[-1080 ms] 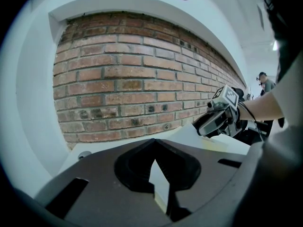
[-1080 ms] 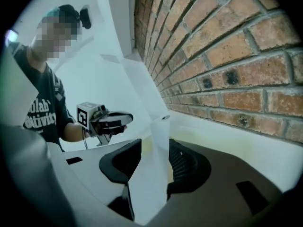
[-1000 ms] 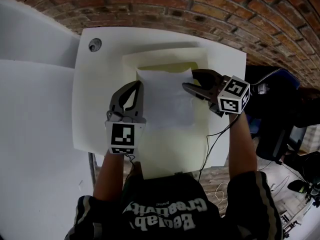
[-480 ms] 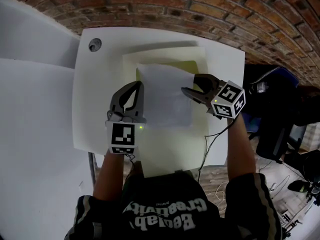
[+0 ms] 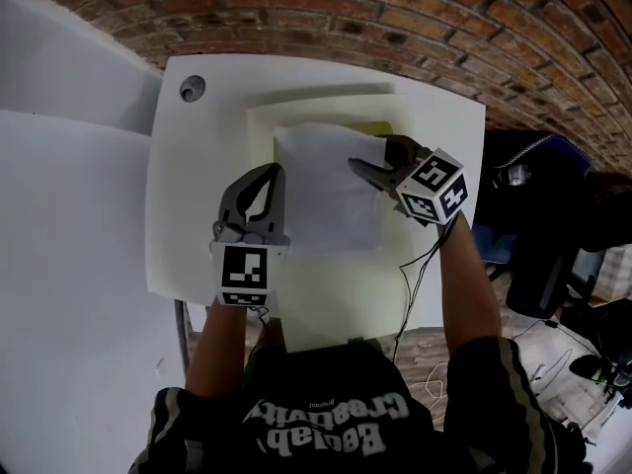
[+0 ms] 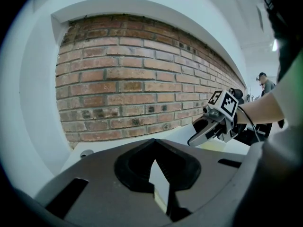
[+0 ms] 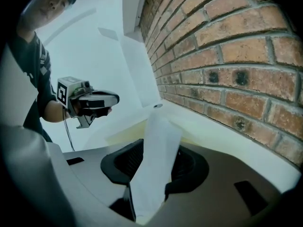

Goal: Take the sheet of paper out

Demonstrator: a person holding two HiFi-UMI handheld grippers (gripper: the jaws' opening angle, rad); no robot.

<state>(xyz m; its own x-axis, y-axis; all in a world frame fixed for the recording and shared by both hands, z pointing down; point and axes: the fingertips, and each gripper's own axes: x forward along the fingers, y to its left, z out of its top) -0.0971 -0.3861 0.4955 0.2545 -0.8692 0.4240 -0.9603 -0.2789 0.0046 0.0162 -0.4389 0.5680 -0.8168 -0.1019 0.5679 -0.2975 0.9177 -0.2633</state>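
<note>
A white sheet of paper [image 5: 326,196] lies on a pale yellow folder [image 5: 336,294] on the white table [image 5: 188,215]. My left gripper [image 5: 274,171] rests at the sheet's left edge, shut on a thin edge of the folder, seen as a pale sliver between the jaws of the left gripper [image 6: 156,174]. My right gripper [image 5: 370,156] is at the sheet's upper right corner. Its jaws are closing with the raised paper [image 7: 158,145] standing between them, and the pads do not press on it. The right gripper [image 6: 196,138] also shows in the left gripper view.
A brick wall [image 5: 395,18] runs along the table's far side. A round hole [image 5: 192,89] sits in the table's far left corner. Cables [image 5: 410,294] hang off the right edge, beside dark furniture [image 5: 543,225]. A white panel [image 5: 59,265] lies to the left.
My right gripper has moved left and down onto the sheet's right corner, rolled a little, and its jaws stand narrower. The left gripper has kept still.
</note>
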